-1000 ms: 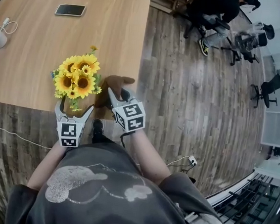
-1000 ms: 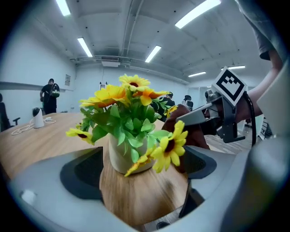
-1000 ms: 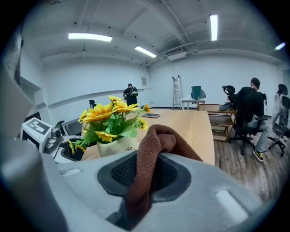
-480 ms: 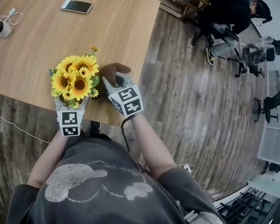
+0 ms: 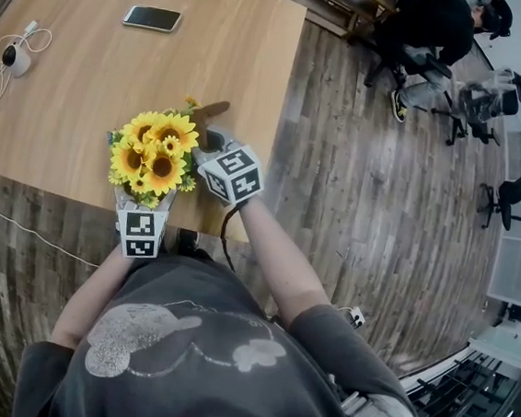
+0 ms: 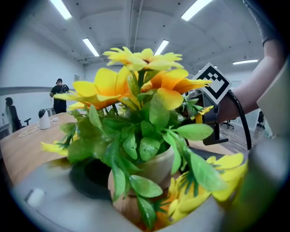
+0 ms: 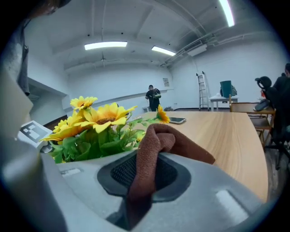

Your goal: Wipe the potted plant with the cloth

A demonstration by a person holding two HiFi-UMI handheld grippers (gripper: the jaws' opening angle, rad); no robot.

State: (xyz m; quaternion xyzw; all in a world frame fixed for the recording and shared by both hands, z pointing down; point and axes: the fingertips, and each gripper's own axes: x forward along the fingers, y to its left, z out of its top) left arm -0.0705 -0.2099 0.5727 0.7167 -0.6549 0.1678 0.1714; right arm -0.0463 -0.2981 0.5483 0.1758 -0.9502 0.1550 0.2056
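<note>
Potted plant [image 5: 155, 153] — yellow sunflowers [image 6: 136, 81], beige pot [image 6: 156, 165] — gripped by left jaws; right jaws clench brown cloth [image 7: 149, 154].

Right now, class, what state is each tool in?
Left tool: closed on the plant pot.
Right tool: closed on the brown cloth.

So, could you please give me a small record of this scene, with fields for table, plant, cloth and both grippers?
table: light wooden table, dark flat smartphone on its far part
plant: yellow sunflowers in a round beige pot, upright near the front edge
cloth: brown fabric cloth, pinched by the right gripper, beside the flowers
left side: left gripper closed around the pot
</note>
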